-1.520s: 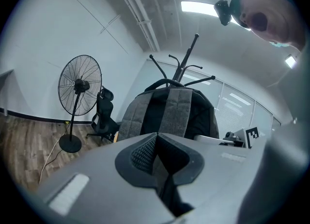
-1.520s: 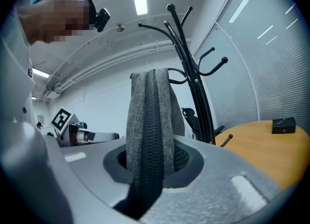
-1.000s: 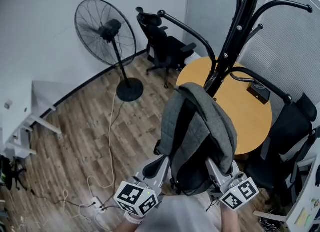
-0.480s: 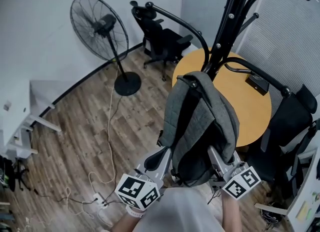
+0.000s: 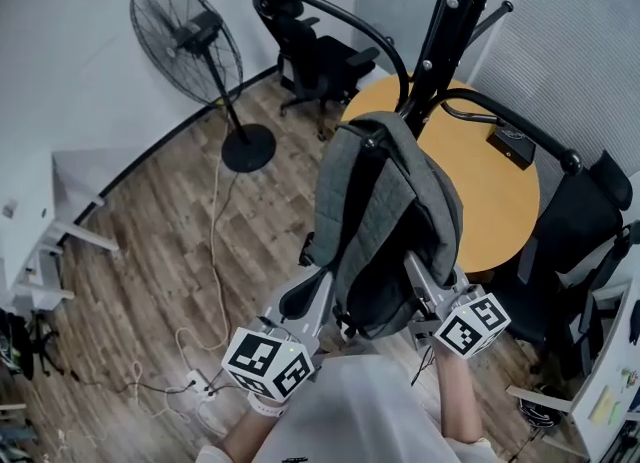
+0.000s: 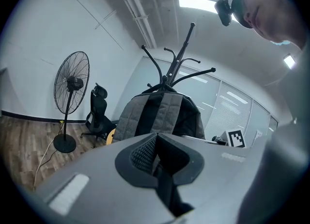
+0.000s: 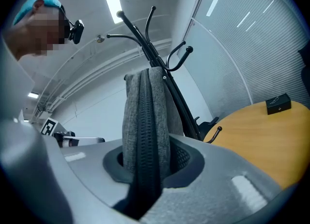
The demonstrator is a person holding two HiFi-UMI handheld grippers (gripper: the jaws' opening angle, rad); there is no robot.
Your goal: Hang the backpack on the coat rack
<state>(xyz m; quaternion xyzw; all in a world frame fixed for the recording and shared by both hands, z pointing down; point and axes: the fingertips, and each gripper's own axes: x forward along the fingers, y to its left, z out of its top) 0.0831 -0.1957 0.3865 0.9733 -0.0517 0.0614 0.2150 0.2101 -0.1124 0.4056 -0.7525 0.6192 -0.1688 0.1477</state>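
Note:
The grey backpack (image 5: 385, 221) is held upright in front of the black coat rack (image 5: 440, 41), its top loop close to the pole and beside a lower curved arm (image 5: 510, 131). My left gripper (image 5: 305, 296) is at the pack's lower left; in the left gripper view its jaws (image 6: 157, 157) are shut on a black strap, with the pack's strap side (image 6: 160, 114) beyond. My right gripper (image 5: 425, 291) holds the lower right side. In the right gripper view it (image 7: 145, 165) is shut on the grey zipper edge (image 7: 143, 121), with the rack (image 7: 160, 58) behind it.
A round wooden table (image 5: 480, 211) with a small black box (image 5: 510, 146) stands behind the rack. A standing fan (image 5: 190, 41) and an office chair (image 5: 310, 51) stand at the back left; another black chair (image 5: 580, 236) is on the right. Cables and a power strip (image 5: 195, 381) lie on the floor.
The backpack has edged closer to the rack's pole with both grippers still on it. The right gripper moved a little sideways and down.

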